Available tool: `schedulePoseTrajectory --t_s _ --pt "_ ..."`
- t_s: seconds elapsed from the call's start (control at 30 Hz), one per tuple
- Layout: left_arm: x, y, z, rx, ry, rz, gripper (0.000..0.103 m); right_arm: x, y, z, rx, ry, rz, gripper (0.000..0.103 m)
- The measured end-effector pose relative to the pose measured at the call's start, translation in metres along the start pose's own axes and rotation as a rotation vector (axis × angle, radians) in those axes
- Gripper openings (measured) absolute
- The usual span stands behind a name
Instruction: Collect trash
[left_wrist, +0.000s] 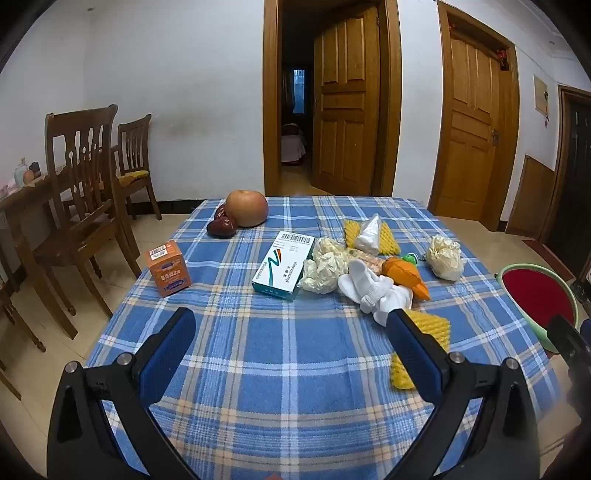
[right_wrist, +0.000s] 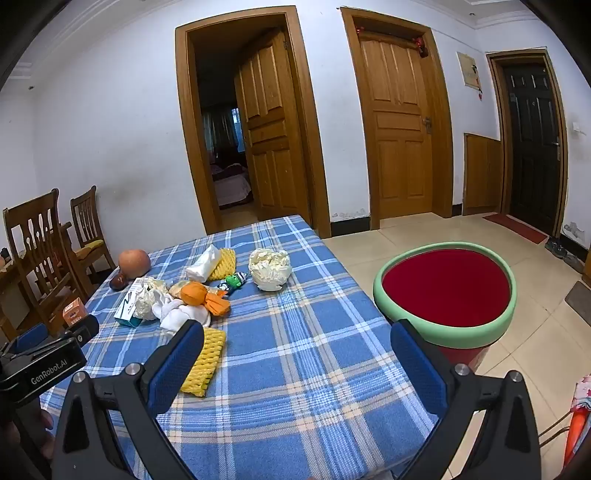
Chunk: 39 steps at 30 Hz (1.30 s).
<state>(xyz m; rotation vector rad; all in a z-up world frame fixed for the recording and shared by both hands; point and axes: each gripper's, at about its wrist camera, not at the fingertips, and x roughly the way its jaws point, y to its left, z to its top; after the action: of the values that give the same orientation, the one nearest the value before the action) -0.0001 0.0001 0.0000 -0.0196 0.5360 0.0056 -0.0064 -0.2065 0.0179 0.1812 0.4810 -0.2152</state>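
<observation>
From my left tongs (left_wrist: 291, 350), spread wide and empty above the counter (left_wrist: 258, 369), the nearest trash is the yellow foam net (left_wrist: 428, 332) just behind my right-hand pad, its long axis running away from me along that finger. Beyond it I count two crumpled paper balls (left_wrist: 445, 256), a second foam net (left_wrist: 388, 236) under a tissue pack, a white sock (left_wrist: 369, 288), an orange carrot toy (left_wrist: 404, 275), two boxes, one teal (left_wrist: 282, 267) and one orange, and one apple (left_wrist: 246, 207) with dates.

From my right tongs (right_wrist: 297, 363), also fully open and holding nothing, that same near net (right_wrist: 205, 363) lies touching the edge of my left pad, slanting up and right. The red bin (right_wrist: 447, 288) with the green rim stands off the counter's right edge, so my right hand seems the nearer carrier.
</observation>
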Motion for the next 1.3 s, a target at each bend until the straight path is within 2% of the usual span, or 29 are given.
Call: schedulePoseTrajectory --t_s 1.3 --pt "0.0003 0.0 0.0002 -0.001 0.014 -0.001 0.101 0.0009 0.0002 -0.0027 0.005 0.003 0.004 0.103"
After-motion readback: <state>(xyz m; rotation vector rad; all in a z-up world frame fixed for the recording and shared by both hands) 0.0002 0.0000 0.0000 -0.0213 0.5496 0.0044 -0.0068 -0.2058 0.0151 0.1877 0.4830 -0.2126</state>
